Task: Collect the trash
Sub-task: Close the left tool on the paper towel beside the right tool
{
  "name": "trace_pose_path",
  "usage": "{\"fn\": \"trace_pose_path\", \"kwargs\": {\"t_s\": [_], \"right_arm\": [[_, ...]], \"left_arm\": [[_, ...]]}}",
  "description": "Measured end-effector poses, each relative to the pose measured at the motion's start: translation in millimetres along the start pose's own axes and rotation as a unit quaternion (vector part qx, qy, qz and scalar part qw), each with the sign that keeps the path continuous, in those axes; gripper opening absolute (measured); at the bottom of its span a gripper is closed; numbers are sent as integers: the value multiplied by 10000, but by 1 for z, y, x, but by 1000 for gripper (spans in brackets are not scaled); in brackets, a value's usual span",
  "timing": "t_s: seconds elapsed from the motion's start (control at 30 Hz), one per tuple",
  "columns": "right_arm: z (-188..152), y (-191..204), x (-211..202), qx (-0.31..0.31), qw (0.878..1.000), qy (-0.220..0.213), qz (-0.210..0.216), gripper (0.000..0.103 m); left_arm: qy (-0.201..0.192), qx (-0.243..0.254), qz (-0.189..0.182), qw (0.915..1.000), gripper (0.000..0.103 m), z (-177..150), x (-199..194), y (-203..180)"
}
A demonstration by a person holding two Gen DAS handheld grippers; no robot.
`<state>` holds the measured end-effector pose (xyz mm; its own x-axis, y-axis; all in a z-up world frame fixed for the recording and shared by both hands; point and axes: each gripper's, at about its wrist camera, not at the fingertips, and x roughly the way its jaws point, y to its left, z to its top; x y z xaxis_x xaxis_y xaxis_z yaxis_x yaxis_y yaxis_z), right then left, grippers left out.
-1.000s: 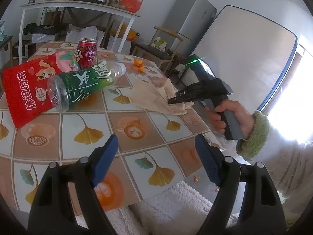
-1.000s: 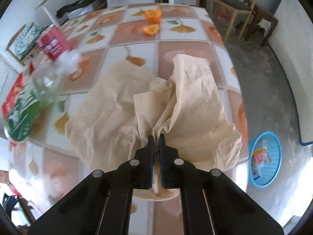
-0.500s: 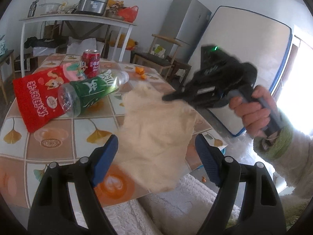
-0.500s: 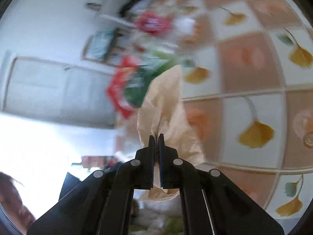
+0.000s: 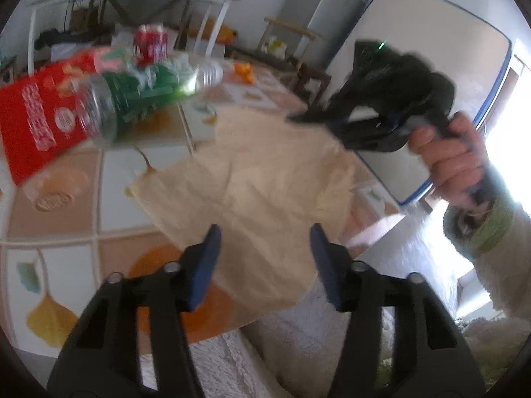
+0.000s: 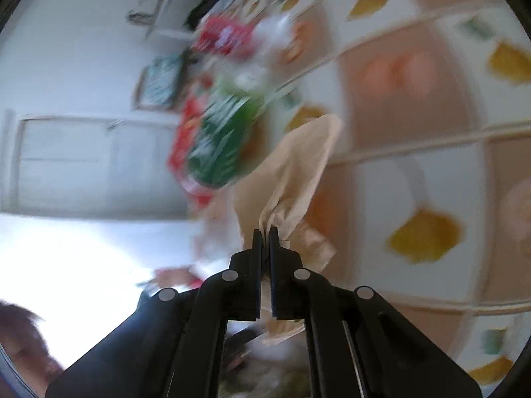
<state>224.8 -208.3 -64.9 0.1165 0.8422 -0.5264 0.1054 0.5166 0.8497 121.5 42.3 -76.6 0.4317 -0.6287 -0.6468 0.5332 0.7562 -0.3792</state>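
A crumpled beige paper (image 5: 252,182) hangs above the tiled table (image 5: 59,215), pinched at its top corner by my right gripper (image 5: 292,119), which is shut on it. In the right wrist view the paper (image 6: 298,159) bunches out from the closed tips of the right gripper (image 6: 265,232). My left gripper (image 5: 265,248) points at the paper's lower half. Its jaws are closing; the sheet hangs just beyond and between the blue pads (image 5: 205,265), which do not press on it. A person's hand (image 5: 444,152) holds the right gripper's handle.
A green-labelled plastic bottle (image 5: 139,96) lies on a red snack bag (image 5: 33,119) at the table's left. A red can (image 5: 151,44) stands behind them, and orange peel (image 5: 244,69) lies farther back. White fleece clothing fills the view below the table's near edge.
The right gripper lifted the paper off the table and swung it over in front of the left gripper. The left gripper sank a little and its jaws narrowed.
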Motion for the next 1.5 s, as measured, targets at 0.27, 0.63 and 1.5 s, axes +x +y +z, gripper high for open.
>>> {"fn": "trace_pose_path", "kwargs": {"t_s": [0.27, 0.63, 1.5], "right_arm": [[-10, -4, 52, -20, 9916, 1190, 500, 5], [5, -13, 94, -152, 9834, 1776, -347, 2], [2, 57, 109, -1632, 9554, 1984, -1458, 50]], "left_arm": [[-51, -9, -137, 9999, 36, -3, 10, 3], [-216, 555, 585, 9965, 60, -12, -7, -7], [75, 1432, 1048, 9841, 41, -9, 10, -15]]}}
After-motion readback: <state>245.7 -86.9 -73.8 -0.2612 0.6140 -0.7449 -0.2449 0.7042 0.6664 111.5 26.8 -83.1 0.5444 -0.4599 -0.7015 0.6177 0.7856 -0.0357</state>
